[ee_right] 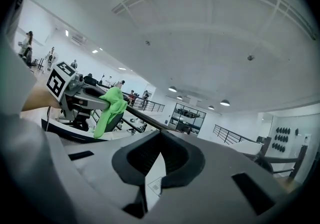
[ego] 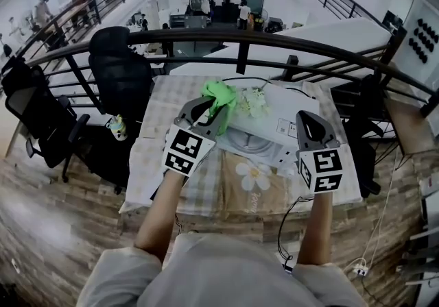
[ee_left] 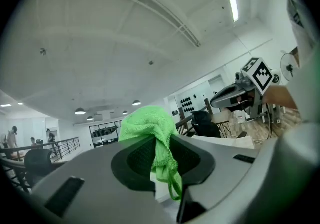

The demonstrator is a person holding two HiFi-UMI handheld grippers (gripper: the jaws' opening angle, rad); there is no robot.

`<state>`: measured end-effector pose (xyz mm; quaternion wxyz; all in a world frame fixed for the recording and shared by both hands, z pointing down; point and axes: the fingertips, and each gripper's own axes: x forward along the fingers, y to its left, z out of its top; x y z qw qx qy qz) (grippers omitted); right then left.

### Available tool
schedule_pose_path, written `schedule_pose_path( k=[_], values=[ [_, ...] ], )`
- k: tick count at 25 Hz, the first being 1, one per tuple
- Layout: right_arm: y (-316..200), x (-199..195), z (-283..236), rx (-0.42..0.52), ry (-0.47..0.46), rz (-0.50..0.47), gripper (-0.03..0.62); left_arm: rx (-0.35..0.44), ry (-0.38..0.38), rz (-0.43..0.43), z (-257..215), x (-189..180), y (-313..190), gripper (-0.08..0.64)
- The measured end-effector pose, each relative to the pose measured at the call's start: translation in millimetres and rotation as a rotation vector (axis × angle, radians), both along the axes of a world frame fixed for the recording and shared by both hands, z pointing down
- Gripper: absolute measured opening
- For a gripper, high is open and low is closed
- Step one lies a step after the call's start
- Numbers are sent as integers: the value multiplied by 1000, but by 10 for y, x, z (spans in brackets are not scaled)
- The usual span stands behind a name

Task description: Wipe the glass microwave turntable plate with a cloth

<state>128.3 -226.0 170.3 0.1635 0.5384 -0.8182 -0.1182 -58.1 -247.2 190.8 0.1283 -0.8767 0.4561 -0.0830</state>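
Observation:
My left gripper [ego: 214, 108] is shut on a bright green cloth [ego: 219, 95], held up above the back left of the table. In the left gripper view the cloth [ee_left: 146, 127] bulges above the closed jaws and a strip hangs down between them. A round glass turntable plate [ego: 245, 141] appears to lie on a white appliance [ego: 291, 115] in the middle of the table; its outline is faint. My right gripper [ego: 306, 120] hovers to the right of the plate, jaws together and nothing in them. The right gripper view shows the left gripper with the cloth [ee_right: 111, 104] at the left.
The table has a checked cover [ego: 168, 103] with a daisy print [ego: 254, 175]. White flowers [ego: 252, 101] lie behind the plate. A black railing [ego: 240, 38] runs behind the table. Black office chairs [ego: 122, 69] stand at the left. Cables hang off the table's front right.

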Motion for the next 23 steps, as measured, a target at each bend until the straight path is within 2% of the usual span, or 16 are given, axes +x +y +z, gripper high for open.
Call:
schedule_pose_path(
  k=[11, 23],
  values=[
    [-47, -147, 32, -9, 36, -39, 12, 17, -27, 4, -53, -40, 26, 92],
    [-3, -150, 81, -14, 31, -45, 12, 4, -43, 32, 13, 58, 80, 92]
  ],
)
